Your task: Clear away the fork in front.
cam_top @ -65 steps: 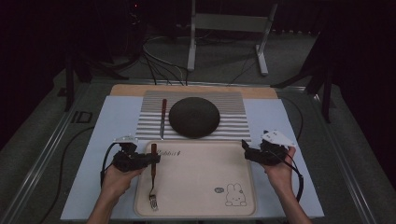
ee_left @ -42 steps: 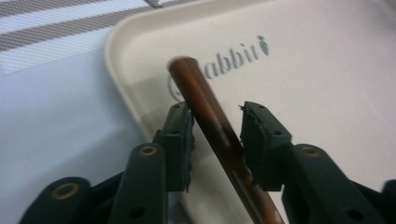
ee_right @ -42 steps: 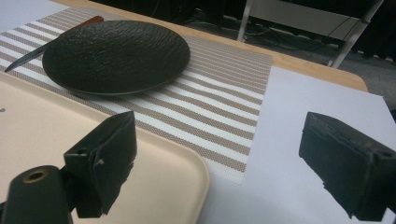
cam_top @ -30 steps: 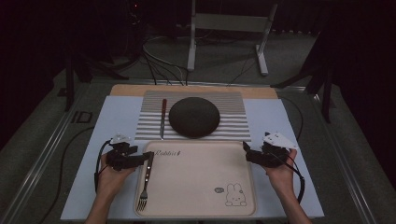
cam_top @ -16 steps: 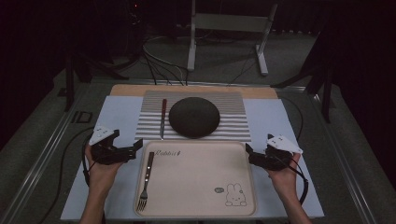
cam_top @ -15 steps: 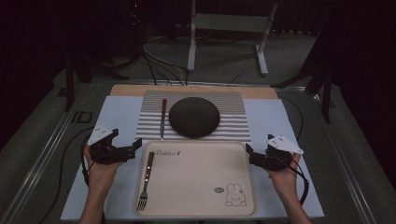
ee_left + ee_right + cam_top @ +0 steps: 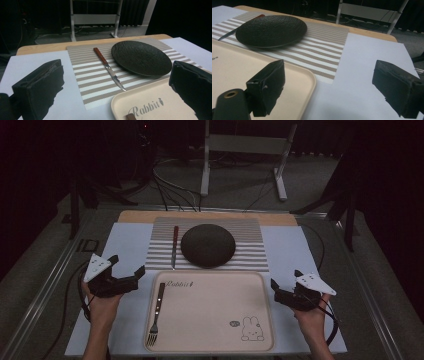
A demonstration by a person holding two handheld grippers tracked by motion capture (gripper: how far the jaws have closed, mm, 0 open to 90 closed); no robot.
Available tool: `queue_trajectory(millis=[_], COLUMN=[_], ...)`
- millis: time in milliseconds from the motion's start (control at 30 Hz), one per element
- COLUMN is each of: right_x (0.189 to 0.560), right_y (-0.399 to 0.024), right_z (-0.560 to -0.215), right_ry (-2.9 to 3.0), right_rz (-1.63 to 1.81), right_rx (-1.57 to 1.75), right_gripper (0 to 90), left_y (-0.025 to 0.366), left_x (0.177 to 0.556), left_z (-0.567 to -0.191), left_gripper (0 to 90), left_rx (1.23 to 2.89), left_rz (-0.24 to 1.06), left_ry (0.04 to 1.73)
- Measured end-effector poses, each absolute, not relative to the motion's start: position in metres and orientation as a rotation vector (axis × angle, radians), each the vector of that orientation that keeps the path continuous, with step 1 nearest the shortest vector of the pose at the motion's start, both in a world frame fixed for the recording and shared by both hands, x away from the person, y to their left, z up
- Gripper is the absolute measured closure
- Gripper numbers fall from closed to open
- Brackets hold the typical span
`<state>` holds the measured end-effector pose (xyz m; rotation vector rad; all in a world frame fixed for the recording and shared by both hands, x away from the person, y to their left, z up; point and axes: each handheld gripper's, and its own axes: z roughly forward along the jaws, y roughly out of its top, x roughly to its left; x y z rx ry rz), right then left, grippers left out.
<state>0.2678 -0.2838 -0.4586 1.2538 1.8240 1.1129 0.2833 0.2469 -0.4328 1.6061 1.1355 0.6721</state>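
A fork (image 7: 156, 312) lies along the left side of the beige tray (image 7: 215, 315), tines toward me. My left gripper (image 7: 127, 265) hovers just left of the tray's far left corner. Its jaws have just been opening and now stand wide with nothing between them. In the left gripper view (image 7: 116, 67) the fork's handle end (image 7: 130, 116) peeks in at the bottom edge. My right gripper (image 7: 285, 279) hangs open and empty off the tray's right edge; its own view (image 7: 329, 66) looks over the tray's corner (image 7: 294, 75).
A black plate (image 7: 208, 245) rests on the striped placemat (image 7: 250, 227) behind the tray. A red-handled knife (image 7: 174, 246) lies left of the plate. A white sheet (image 7: 290, 250) covers the table. Metal stand legs and cables sit beyond the far edge.
The left gripper let go of the fork, which now lies on the tray's left side. It then opened and drew back to the left and upward. The right gripper shifted slightly right.
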Motion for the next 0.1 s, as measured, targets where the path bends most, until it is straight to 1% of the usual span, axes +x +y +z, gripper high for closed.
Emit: queue_trajectory(millis=[100], right_x=[0.2659], right_y=[-0.2864], right_z=[-0.4598], right_ry=[1.818], right_rz=[1.116], right_rx=[1.258], right_gripper=[11.2], left_y=[0.2478], left_x=[0.2831], left_z=[-0.4334], left_gripper=[0.2], left_rx=[1.602], left_rz=[0.672], left_ry=[1.137])
